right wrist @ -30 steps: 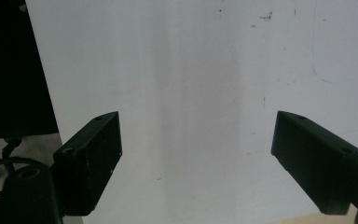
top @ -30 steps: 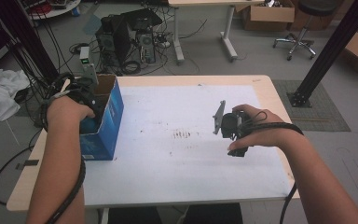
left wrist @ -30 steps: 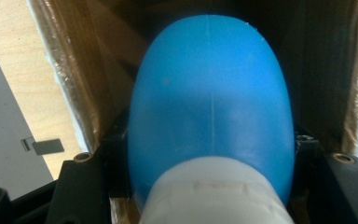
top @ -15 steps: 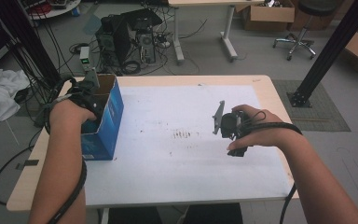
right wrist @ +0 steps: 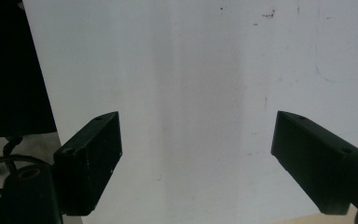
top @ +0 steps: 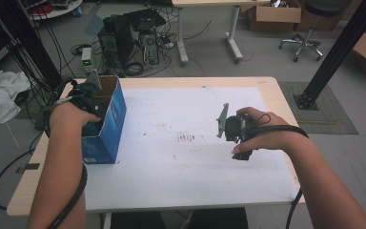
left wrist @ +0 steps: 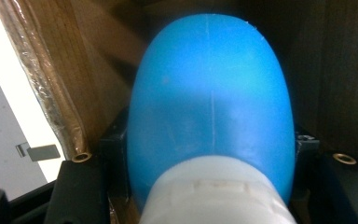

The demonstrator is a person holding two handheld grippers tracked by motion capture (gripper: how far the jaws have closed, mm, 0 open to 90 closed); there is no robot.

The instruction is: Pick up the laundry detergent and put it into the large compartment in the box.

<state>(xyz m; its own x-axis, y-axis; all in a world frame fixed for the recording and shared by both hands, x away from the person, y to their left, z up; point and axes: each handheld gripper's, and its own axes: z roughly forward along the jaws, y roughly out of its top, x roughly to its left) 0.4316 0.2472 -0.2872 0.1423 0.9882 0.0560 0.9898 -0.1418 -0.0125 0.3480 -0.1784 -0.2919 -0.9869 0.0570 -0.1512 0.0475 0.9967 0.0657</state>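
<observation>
Jaws of my left gripper [left wrist: 209, 186] clench the smooth blue plastic bottle with a white cap [left wrist: 209, 116], inside the blue-sided cardboard box [top: 106, 121]. Well apart, my right gripper [right wrist: 196, 154] hangs released over the white tabletop [right wrist: 205, 70].

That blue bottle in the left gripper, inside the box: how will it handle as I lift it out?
The blue bottle looks like smooth, rounded plastic, so it may slip or twist between the jaws of the left gripper. It is probably light for its size. The cardboard box walls sit close around it, so it could snag and tip the box.
</observation>
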